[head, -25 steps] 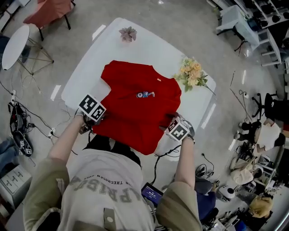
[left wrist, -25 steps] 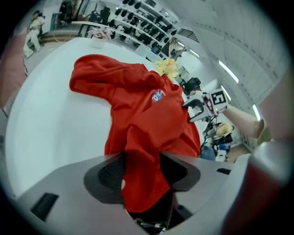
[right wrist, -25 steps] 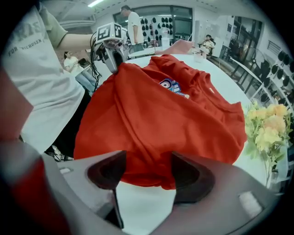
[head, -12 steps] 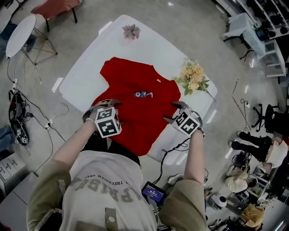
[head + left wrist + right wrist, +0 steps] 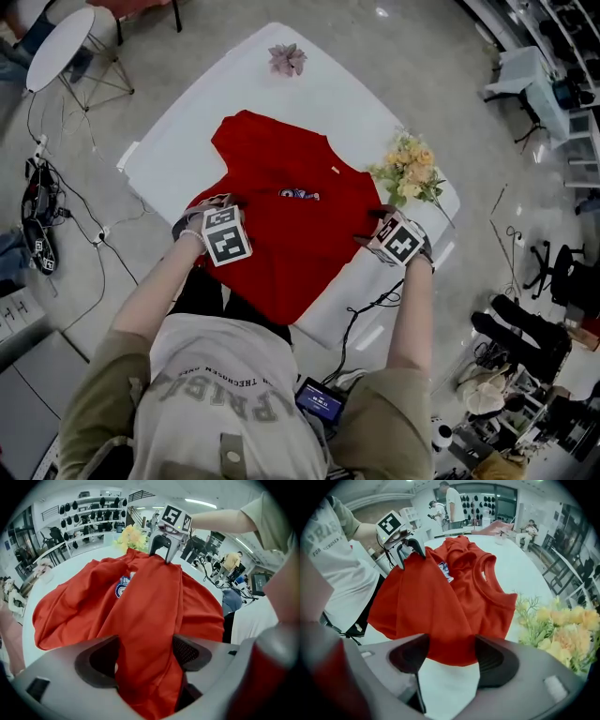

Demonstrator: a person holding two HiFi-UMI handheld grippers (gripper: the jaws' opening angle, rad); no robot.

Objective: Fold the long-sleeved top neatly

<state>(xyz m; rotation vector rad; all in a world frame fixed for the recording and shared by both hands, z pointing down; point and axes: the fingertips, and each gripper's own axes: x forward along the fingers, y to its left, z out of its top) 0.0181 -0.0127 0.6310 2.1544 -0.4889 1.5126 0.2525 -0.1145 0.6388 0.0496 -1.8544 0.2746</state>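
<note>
The red long-sleeved top (image 5: 286, 169) lies in the middle of the tabletop (image 5: 309, 94), hem over the near edge, as the left gripper (image 5: 217, 203) jaws, just opening wide, let the cloth between them settle, while the right gripper (image 5: 368, 227) jaws gape over its opposite side, gripping nothing, seemingly between folds.

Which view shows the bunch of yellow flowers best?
The head view: the whole yellow flower bunch lies on the white table. The right gripper view crops it; the left gripper view shows only a distant bit.
</note>
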